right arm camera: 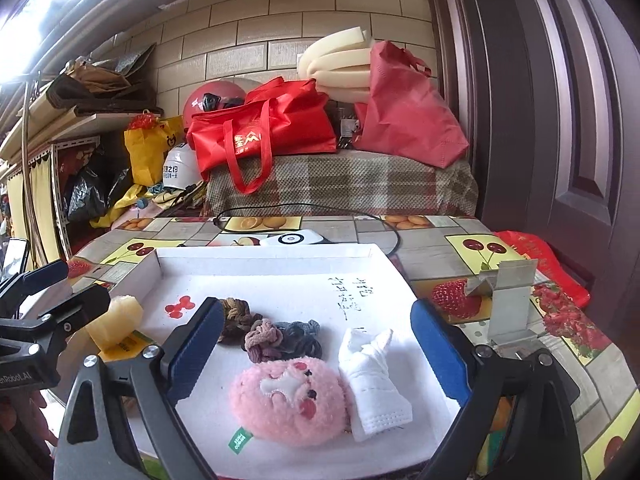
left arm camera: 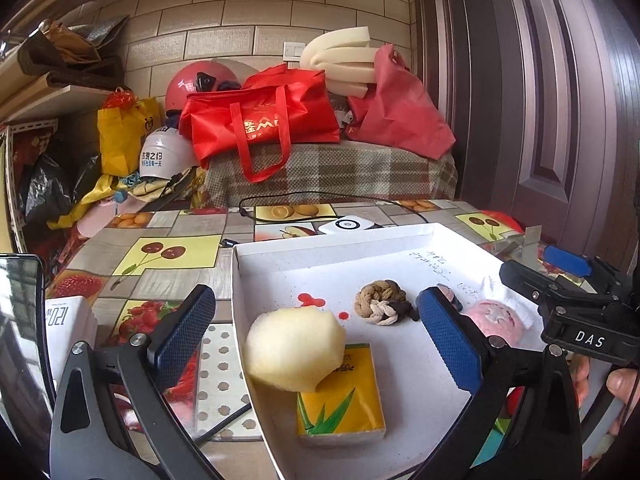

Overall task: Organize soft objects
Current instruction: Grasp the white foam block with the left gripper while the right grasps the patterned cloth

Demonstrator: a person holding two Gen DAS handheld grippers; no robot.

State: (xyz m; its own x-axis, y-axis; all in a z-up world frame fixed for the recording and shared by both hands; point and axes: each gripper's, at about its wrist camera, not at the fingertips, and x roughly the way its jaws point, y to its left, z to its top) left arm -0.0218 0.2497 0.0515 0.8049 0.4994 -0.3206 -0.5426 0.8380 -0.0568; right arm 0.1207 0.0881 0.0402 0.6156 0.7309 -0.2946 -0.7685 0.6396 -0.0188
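Pink plush (right arm camera: 290, 402) tag perhaps reads "bobo"; right tool (left arm camera: 568, 280) reads "DAS".

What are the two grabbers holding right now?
Nothing. The left gripper and right gripper are both open, over the white tray of soft things.

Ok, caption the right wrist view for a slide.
Open right gripper poised over pink plush and white glove in white tray.
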